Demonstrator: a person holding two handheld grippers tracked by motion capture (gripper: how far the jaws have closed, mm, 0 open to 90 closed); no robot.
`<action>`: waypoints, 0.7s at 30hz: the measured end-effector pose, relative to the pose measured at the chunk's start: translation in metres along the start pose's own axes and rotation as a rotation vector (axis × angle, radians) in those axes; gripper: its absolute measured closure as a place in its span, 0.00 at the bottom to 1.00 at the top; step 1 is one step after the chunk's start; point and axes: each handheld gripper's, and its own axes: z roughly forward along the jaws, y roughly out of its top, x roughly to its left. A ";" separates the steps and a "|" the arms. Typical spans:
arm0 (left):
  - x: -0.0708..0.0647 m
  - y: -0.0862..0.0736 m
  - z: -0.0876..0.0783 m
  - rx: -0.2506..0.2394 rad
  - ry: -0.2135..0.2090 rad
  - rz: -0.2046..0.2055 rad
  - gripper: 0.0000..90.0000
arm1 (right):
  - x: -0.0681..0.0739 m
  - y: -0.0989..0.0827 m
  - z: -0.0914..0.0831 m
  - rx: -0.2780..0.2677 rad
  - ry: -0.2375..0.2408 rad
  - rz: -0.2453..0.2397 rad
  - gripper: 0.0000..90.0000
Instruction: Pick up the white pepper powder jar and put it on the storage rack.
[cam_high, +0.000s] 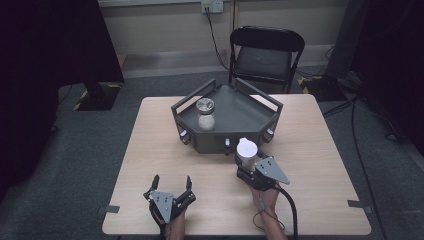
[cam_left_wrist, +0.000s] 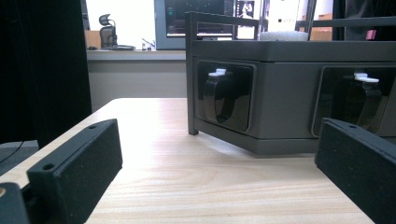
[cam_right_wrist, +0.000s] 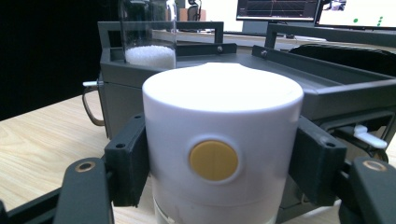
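Here my right tool (cam_high: 248, 161) clamps the white-capped bottle (cam_right_wrist: 219, 140) upright just before the grey tray (cam_high: 235, 117); my left tool (cam_high: 171, 184) rests wide apart on the counter (cam_high: 310, 165).

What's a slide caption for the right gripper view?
Right gripper clamps a white canister with a yellow button in front of the grey tray.

Black folding chair (cam_high: 266, 55), grey carpet (cam_high: 90, 150), wall socket (cam_high: 212, 6), dark curtains (cam_high: 50, 45).
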 end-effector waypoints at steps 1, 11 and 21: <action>0.000 0.000 0.000 0.000 0.000 0.000 0.00 | 0.000 0.001 -0.001 -0.002 0.004 -0.002 0.34; 0.000 0.000 0.000 0.000 0.000 0.000 0.00 | -0.004 0.012 -0.006 -0.016 0.023 -0.025 0.34; 0.000 0.000 0.000 0.000 0.000 0.000 0.00 | -0.009 0.027 -0.008 -0.019 0.052 -0.025 0.34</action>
